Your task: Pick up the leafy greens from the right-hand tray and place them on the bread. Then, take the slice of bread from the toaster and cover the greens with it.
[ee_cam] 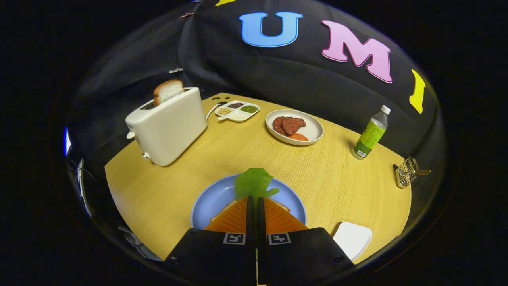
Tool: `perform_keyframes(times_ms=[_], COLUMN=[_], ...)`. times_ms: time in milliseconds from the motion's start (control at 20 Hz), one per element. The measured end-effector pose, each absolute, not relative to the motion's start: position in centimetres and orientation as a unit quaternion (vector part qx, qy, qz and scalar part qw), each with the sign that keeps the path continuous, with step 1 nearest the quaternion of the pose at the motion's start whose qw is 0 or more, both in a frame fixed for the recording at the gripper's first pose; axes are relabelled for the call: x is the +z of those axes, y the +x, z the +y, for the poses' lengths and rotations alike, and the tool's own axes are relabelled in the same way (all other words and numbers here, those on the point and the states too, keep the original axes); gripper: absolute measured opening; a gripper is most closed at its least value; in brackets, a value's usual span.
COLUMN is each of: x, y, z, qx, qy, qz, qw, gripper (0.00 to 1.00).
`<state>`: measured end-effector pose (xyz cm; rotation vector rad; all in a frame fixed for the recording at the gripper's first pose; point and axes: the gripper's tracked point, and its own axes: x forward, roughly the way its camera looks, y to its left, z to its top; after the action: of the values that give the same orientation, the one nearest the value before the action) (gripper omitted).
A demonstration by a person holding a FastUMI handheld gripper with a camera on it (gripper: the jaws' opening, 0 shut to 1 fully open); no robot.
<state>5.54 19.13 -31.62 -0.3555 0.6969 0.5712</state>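
So the leafy greens (254,183) are pinched right at the tips of the gripper (255,197), with the two fingers pressed nearly together on the lower edge of the leaf. They're held over the blue plate (210,202), where a slice of bread (224,209) can just be made out, mostly hidden behind the fingers. Whether the leaf is already touching the bread can't be told from this angle.

Progress-wise, the pickup looks done, and the white tray (353,238) off to the right of the fingers is seen with nothing green on it. The drop onto the bread isn't finished yet, since the leaf is clamped. Probably just a release is needed there.

The second half is untouched by the look of it: the bread slice (168,91) is sticking up out of the white toaster (168,127), well beyond the fingers and off to their left. That one is yet to be grabbed and laid over the greens.
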Motion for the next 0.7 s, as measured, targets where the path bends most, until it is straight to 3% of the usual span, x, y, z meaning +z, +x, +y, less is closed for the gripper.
perform_keyframes(times_ms=[200, 400, 450, 500, 700], x=[-33.1, -34.2, -34.5, -34.5, -33.1], y=[5.2, 4.4, 4.0, 4.1, 4.4], z=[19.7, 19.9, 20.0, 20.0, 19.7], qx=[0.279, 0.282, 0.282, 0.281, 0.277], qy=[-0.189, -0.186, -0.179, -0.176, -0.156], qz=[0.345, 0.370, 0.377, 0.379, 0.370], qw=[0.876, 0.866, 0.864, 0.864, 0.873], gripper=[0.11, 0.29, 0.38, 0.41, 0.86])
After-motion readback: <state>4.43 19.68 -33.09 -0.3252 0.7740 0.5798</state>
